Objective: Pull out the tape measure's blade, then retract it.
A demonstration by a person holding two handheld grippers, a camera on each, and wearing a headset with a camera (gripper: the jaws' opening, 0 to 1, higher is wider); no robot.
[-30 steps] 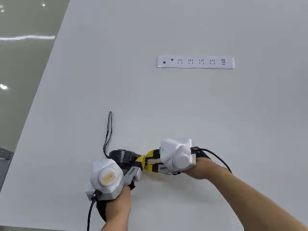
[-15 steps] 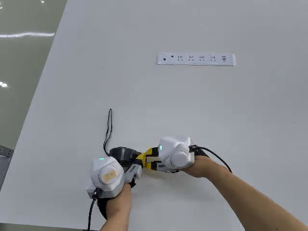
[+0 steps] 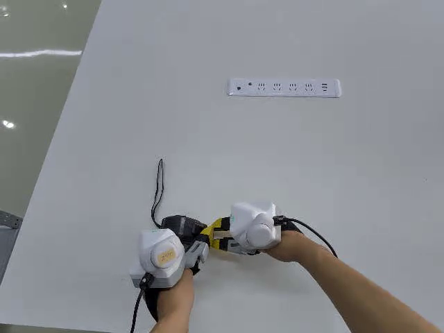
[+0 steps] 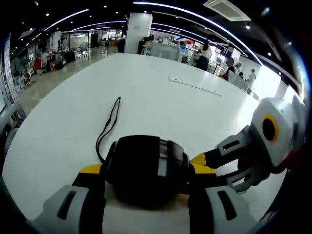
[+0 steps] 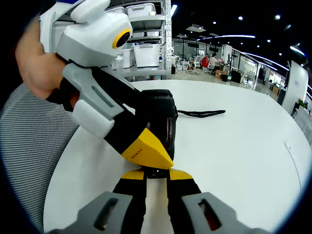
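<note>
The black tape measure (image 4: 146,163) lies on the white table (image 3: 312,159), and my left gripper (image 4: 146,171) is shut on its body, one yellow-tipped jaw on either side. In the head view the case (image 3: 182,225) sits just ahead of the left gripper (image 3: 187,243). My right gripper (image 5: 156,174) faces the case (image 5: 158,119) from the right, its yellow jaw tips pinched together at the blade's end against the case mouth. No length of blade shows between them. In the head view the right gripper (image 3: 214,234) almost touches the case.
The tape's black wrist strap (image 3: 157,187) trails away across the table. A white power strip (image 3: 284,87) lies farther back. The table's left edge (image 3: 66,104) drops to a glossy floor. A person's hands and forearms hold both grippers near the front edge.
Almost nothing has moved. The head view has shifted slightly. Both grippers stay on the tape measure in the same spot.
</note>
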